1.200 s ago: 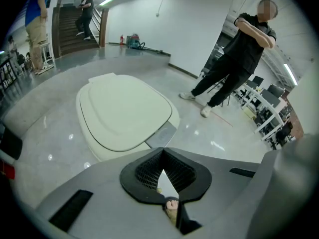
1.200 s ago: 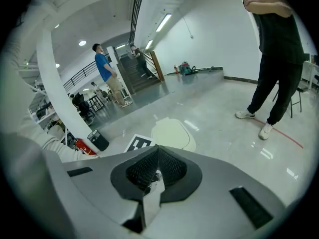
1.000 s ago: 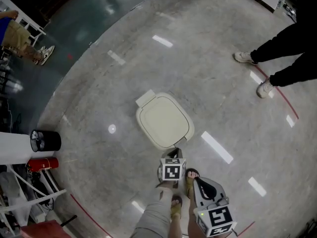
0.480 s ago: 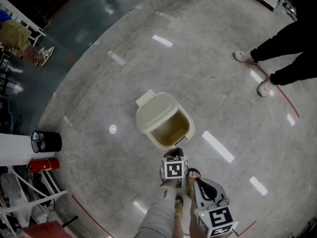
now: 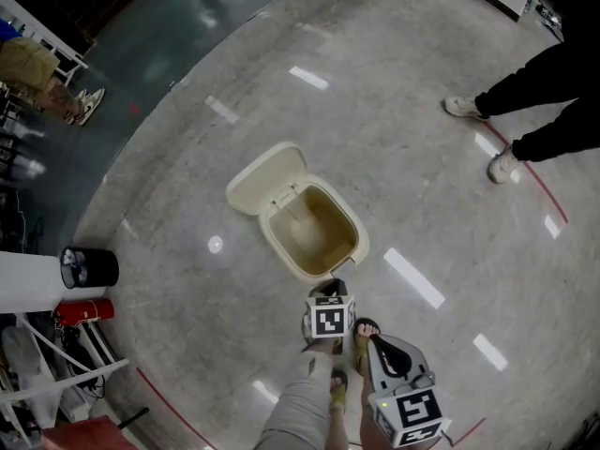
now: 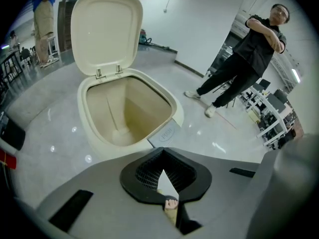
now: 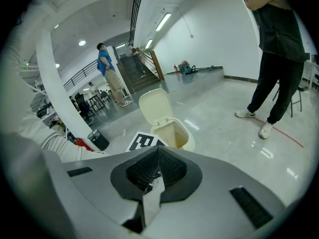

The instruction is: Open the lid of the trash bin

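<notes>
A cream trash bin (image 5: 352,244) stands on the grey floor with its lid (image 5: 265,178) swung up and back, so the empty inside shows. My left gripper (image 5: 330,291) is shut and empty, just short of the bin's near edge. In the left gripper view the bin (image 6: 99,138), its upright lid (image 6: 104,29) and the grey push tab (image 6: 165,133) on the front rim lie just beyond my left gripper (image 6: 163,176). My right gripper (image 5: 378,345) hangs lower right, shut and empty. The right gripper view shows my right gripper (image 7: 158,172) with the bin (image 7: 188,142) beyond it.
A person in black (image 5: 544,92) stands at the right beside a red floor line (image 5: 544,195). A black round bin (image 5: 89,266), a red object (image 5: 80,309) and a white rack (image 5: 56,373) stand at the left. My sandalled feet (image 5: 361,331) are under the grippers.
The lid went from flat shut a second ago, through half raised, to fully open and tilted back. Both grippers have hardly moved.
</notes>
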